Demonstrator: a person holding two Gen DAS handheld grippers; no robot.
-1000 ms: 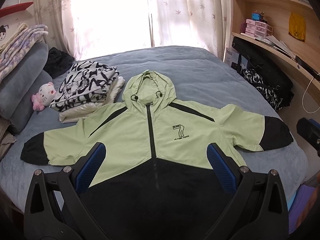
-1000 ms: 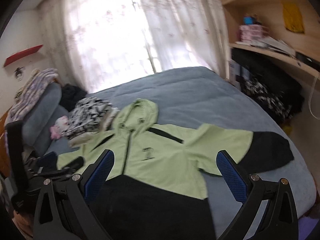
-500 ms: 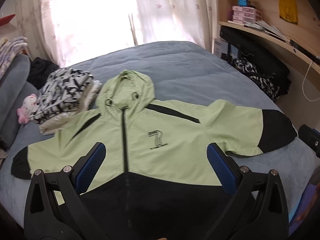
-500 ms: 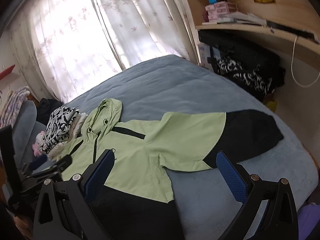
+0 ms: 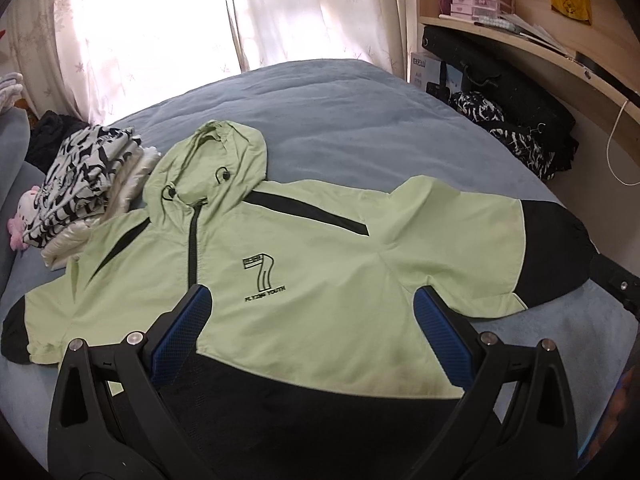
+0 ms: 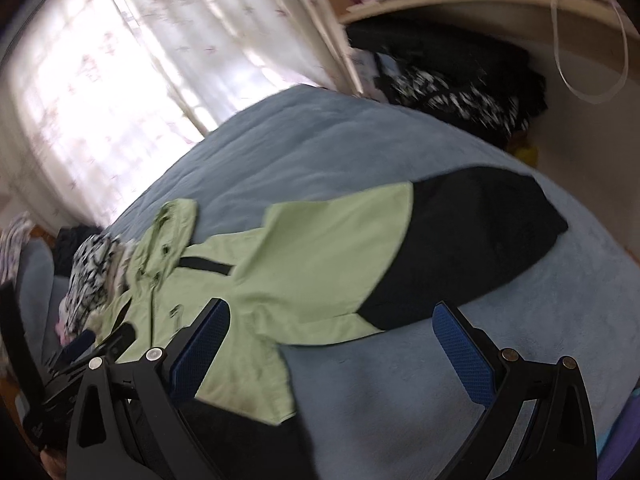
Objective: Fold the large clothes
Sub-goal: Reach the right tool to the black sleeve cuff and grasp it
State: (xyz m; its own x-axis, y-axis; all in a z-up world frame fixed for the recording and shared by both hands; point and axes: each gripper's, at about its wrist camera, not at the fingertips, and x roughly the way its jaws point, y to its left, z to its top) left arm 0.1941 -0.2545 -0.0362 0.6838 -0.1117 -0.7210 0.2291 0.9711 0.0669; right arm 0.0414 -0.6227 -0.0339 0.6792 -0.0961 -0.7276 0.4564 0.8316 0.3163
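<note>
Your left gripper (image 5: pixel 308 326) stands wide apart and holds nothing; it hovers over the chest of the hooded jacket (image 5: pixel 320 264), its left pad above the zip, its right pad above the seam under the right-hand armpit. Your right gripper (image 6: pixel 332 346) is equally wide and empty, hanging over the jacket's side edge, with the right-hand sleeve (image 6: pixel 420 248) just ahead of its fingers. That view is blurred, so fine detail there cannot be confirmed.

Progress, as I judge it: no fold has been made. The jacket lies flat and face up on the blue bed (image 5: pixel 360 112), zip closed, hood (image 5: pixel 212 164) pointing away from you, both sleeves spread out to the sides. Every fold is outstanding: sleeves in, then the body. From where the right gripper sits, the right-hand sleeve looks the likely first grasp.

Count, left to right from the left gripper:
- One pink plush toy (image 5: pixel 18 228), far left, beyond the left sleeve.
- One stack of folded clothes (image 5: pixel 80 184), black-and-white patterned on top, cream beneath, just beside the hood; how many garments it holds cannot be told.
- One jacket, with two sleeves, each black at the cuff end.
- One dark heap of bags and patterned cloth (image 5: pixel 516 120), off the bed's far right edge.
</note>
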